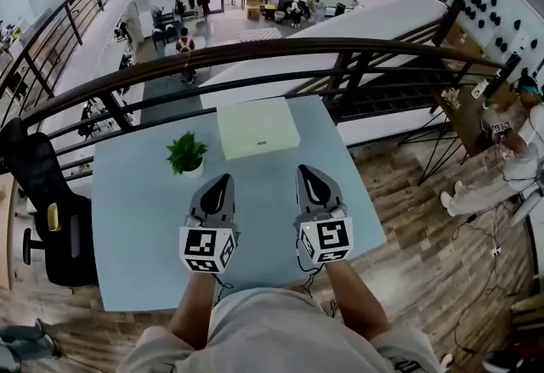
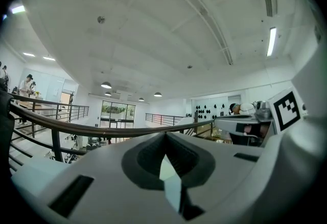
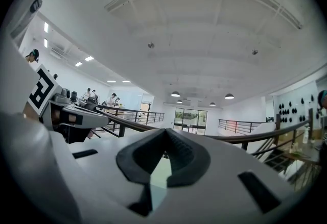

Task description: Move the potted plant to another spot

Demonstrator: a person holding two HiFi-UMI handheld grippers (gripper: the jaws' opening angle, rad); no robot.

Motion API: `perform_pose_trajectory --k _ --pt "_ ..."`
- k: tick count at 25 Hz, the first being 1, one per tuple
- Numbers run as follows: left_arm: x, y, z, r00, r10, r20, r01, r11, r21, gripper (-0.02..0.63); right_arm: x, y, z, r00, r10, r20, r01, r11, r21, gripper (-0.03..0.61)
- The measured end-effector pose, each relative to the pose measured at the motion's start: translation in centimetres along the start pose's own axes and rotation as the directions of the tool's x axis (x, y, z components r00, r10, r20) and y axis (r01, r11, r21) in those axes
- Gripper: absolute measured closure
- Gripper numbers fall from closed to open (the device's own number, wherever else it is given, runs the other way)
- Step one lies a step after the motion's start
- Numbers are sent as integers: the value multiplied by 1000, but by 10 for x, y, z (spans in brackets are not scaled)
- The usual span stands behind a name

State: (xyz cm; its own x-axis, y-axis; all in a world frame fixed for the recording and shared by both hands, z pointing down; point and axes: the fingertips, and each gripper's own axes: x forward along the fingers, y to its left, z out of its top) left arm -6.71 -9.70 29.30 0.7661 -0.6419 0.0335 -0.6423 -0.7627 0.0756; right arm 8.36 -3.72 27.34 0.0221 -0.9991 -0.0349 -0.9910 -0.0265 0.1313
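Plant [image 1: 186, 152] sits on the table [image 1: 127, 218], just ahead-left of my left gripper [image 1: 223, 182], untouched. Left and right gripper [image 1: 306, 172] are held level side by side, jaws fully together, nothing in either. Reads as staging. Left is nearer, so it grabs. Box [image 1: 257, 127] is ahead between the tips.

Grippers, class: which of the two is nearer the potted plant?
The left gripper: the potted plant stands close to its tip; the right gripper is farther off, nearer the white box.
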Motion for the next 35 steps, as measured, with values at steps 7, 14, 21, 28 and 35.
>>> perform_pose_trajectory --k 7,14,21,28,35 --pt "-1 0 -5 1000 -7 -8 7 1000 -11 601 1 5 3 1000 1 -2 -1 999 -38 575" --pt "-1 -8 -7 999 -32 0 32 999 -21 601 0 0 2 1000 -22 1 22 999 -43 575" --pt "-3 -9 -11 999 -33 -8 33 999 -22 601 -5 5 -3 1000 -17 -13 17 999 -52 575" --pt "-4 -14 -13 999 -42 -8 42 999 -24 601 -8 1 -3 1000 -24 -15 24 999 -34 575" --pt "-6 -15 -13 999 -43 -12 43 999 -27 601 -10 6 0 1000 -16 -14 15 999 -44 575"
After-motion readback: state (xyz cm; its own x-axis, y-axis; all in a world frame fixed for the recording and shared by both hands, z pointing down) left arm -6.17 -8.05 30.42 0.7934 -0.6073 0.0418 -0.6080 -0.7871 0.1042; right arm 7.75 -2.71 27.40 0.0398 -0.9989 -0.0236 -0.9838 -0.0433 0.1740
